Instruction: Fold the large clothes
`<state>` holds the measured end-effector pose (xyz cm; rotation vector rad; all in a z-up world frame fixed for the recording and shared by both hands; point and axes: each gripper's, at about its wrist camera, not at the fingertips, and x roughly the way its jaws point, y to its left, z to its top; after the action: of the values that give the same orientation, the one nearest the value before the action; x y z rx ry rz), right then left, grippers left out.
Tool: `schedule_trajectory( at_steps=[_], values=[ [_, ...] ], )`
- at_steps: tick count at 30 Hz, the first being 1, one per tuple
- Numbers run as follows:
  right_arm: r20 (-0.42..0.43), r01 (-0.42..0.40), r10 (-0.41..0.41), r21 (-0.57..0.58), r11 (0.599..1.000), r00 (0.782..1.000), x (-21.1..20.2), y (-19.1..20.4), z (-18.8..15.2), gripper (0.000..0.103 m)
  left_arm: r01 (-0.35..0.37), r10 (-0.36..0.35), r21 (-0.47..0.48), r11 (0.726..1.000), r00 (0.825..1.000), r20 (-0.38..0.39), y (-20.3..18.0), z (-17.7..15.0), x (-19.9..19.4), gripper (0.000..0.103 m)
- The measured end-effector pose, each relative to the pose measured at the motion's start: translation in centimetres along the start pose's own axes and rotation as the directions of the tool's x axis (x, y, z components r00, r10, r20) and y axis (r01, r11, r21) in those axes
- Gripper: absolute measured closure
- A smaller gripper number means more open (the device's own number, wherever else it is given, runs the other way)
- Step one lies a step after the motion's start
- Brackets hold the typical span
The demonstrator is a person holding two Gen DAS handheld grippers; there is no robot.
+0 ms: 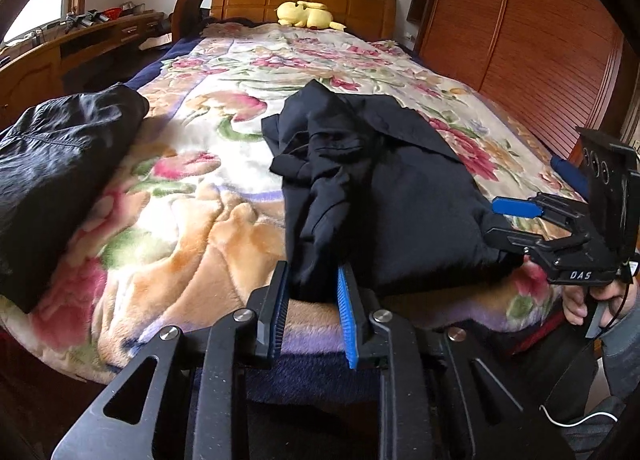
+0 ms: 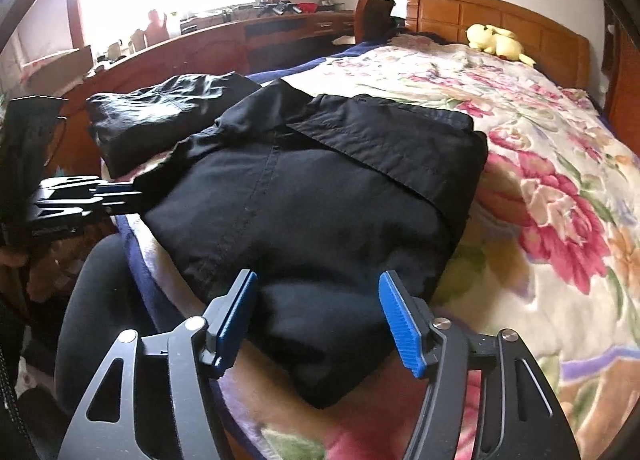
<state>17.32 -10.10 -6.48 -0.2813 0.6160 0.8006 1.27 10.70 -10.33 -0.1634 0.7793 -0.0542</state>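
A dark navy garment (image 2: 320,196) lies partly folded on the near end of the floral blanket (image 1: 192,220), with a second black garment (image 1: 60,164) bundled at nine o'clock from it in the left wrist view. The left gripper (image 1: 312,296) pinches a bunched fold at the garment's near edge, its jaws closed on the cloth. The right gripper (image 2: 316,312) hovers with its jaws spread at the other near corner, the cloth between them but not yet clamped. To fold well, the right should probably close on that corner first, then both lift together and carry the near edge evenly toward twelve o'clock, keeping tension so that the loose collar flap does not wrinkle underneath.
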Motion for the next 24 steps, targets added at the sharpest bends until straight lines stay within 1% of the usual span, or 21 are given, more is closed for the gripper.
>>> schedule_trajectory(
  at_steps=[4,6,8,12,16,18,22,24],
  values=[
    [-0.023,-0.004,0.004,0.026,1.0,1.0,-0.5,-0.8,0.5,0.035,0.001,-0.001,0.0,1.0,1.0,-0.003,0.3,-0.1,0.0,0.079],
    [-0.014,-0.002,0.002,0.024,1.0,1.0,-1.1,-1.5,1.0,0.035,0.001,-0.001,0.003,1.0,1.0,-0.002,0.4,-0.1,0.0,0.079],
    [0.003,0.022,-0.022,0.01,1.0,1.0,-1.6,-2.5,1.9,0.035,0.003,-0.003,0.003,1.0,1.0,-0.002,0.4,-0.1,0.1,0.079],
    [0.01,0.032,-0.032,0.008,0.999,0.999,-1.5,-5.1,4.0,0.035,0.018,-0.019,-0.005,1.0,1.0,-0.006,0.6,-0.2,0.4,0.079],
    [0.0,0.065,-0.065,0.017,0.998,0.998,0.3,-7.6,5.8,0.035,0.03,-0.03,-0.007,1.0,1.0,-0.01,0.8,-0.4,0.6,0.079],
    [-0.011,0.085,-0.085,0.015,0.996,0.996,1.6,-8.5,6.7,0.035,0.028,-0.028,-0.006,1.0,1.0,-0.015,1.0,-0.6,0.6,0.076],
    [-0.032,0.109,-0.109,0.013,0.994,0.994,4.5,-9.5,7.8,0.035,0.038,-0.038,-0.013,0.999,0.999,-0.033,1.3,-1.0,0.8,0.076],
    [-0.039,0.104,-0.103,0.019,0.994,0.994,6.0,-10.1,8.5,0.035,0.036,-0.036,-0.009,0.999,0.999,-0.035,1.2,-1.1,1.0,0.076]
  ],
)
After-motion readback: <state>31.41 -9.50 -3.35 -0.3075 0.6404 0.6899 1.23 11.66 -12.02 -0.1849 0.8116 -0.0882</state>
